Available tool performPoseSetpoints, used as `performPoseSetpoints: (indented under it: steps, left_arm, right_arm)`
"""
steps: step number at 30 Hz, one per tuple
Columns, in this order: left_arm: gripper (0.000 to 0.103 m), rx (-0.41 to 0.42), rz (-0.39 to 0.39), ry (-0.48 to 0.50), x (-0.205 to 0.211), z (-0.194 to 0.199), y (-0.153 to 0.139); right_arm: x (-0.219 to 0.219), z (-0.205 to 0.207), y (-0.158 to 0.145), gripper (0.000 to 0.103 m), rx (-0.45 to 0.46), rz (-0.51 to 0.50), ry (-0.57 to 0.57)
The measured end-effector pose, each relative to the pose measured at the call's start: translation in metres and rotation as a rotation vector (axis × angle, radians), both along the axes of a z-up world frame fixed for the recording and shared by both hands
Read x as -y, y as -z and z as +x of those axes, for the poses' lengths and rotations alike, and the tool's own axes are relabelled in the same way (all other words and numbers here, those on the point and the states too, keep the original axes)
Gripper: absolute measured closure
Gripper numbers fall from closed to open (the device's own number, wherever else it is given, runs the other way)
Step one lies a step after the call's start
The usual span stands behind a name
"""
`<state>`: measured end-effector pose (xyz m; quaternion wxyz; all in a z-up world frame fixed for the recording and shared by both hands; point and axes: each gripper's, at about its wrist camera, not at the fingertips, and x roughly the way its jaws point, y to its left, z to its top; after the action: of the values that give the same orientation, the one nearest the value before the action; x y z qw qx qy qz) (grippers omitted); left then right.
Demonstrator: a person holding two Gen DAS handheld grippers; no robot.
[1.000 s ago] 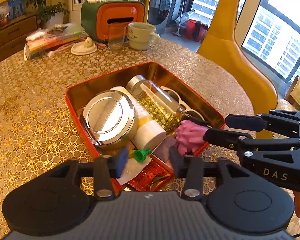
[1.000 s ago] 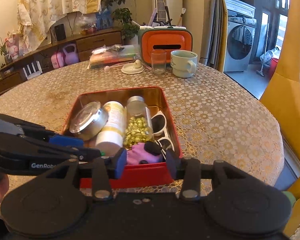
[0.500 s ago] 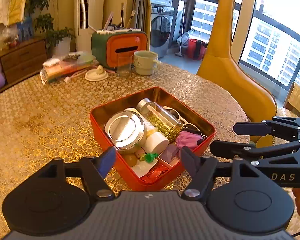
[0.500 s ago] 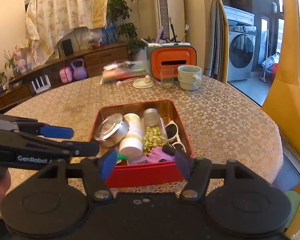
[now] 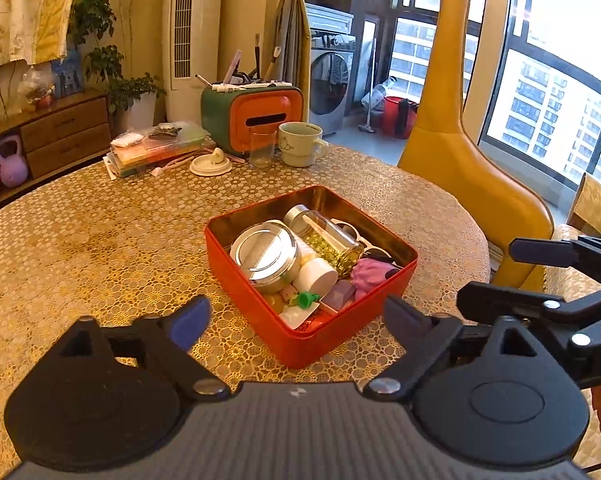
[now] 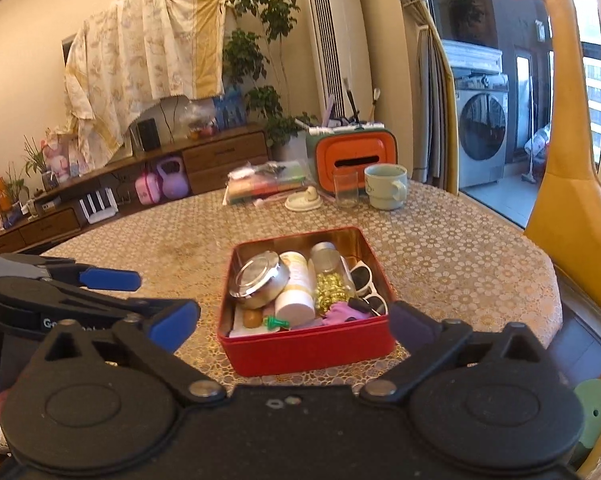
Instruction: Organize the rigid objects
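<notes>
Your left gripper (image 5: pixel 296 322) has its jaws opening, spread wide, with nothing between the blue pads; only the near corner of the red tin (image 5: pixel 236 268) shows in the gap, and no pad touches it. Your right gripper (image 6: pixel 294 324) is likewise opening, wide and empty, hanging over the tin's near wall. Both point downward at a slant toward the table, side by side, each one's black linkage visible at the edge of the other's view.

The tin is square, glossy red outside and gold inside, sitting on the lace-patterned gold tablecloth (image 5: pixel 100 248). Packed in it: a round polished steel container (image 5: pixel 266 254) tilted on its side, a clear glass jar (image 5: pixel 328 238) of yellow beads with a metal cap, a white cylindrical bottle (image 5: pixel 316 276), white-framed sunglasses (image 6: pixel 366 280) against the far-right wall, a soft pink lumpy thing (image 5: pixel 370 272), possibly a toy, a lilac block (image 5: pixel 340 298) and a small green plastic piece (image 5: pixel 306 300).
</notes>
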<state>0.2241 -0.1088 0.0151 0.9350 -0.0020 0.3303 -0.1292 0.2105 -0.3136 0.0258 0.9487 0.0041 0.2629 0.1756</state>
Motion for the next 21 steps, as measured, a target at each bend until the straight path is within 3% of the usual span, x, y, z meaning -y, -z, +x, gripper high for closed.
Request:
performPoseSetpoints:
  steps: [10, 21]
  left_arm:
    - [0.000, 0.019, -0.017, 0.008, -0.006, -0.027, -0.001]
    - [0.000, 0.043, -0.025, 0.002, -0.009, -0.040, -0.003]
  right_arm:
    - [-0.002, -0.022, -0.003, 0.000, 0.041, 0.004, 0.029]
    - [-0.006, -0.028, 0.000, 0.000, 0.025, 0.030, 0.050]
